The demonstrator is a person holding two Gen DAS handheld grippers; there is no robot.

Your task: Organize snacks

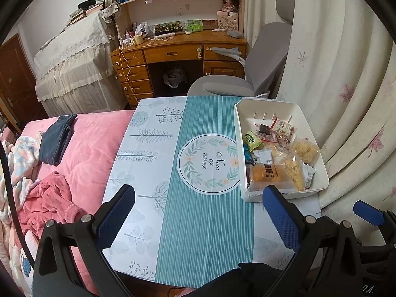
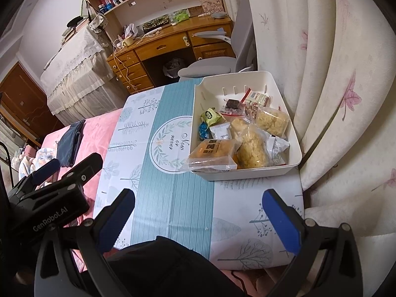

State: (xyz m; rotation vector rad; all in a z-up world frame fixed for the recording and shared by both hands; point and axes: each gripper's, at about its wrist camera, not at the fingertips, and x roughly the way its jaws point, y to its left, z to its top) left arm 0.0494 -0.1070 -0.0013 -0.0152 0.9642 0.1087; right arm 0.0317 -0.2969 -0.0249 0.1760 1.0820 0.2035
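1. The table (image 1: 198, 222) is carrying a white bin (image 1: 319, 165) at its far right corner.
2. The left gripper (image 1: 198, 212) and right gripper (image 2: 198, 212) are hanging wide open, holding nothing.
3. The snacks (image 2: 237, 133) are lying piled in the bin.

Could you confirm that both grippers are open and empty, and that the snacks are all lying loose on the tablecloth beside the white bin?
Not quite: the snacks lie inside the white bin, not on the tablecloth, as the right wrist view shows. The left gripper and right gripper are indeed open and empty.
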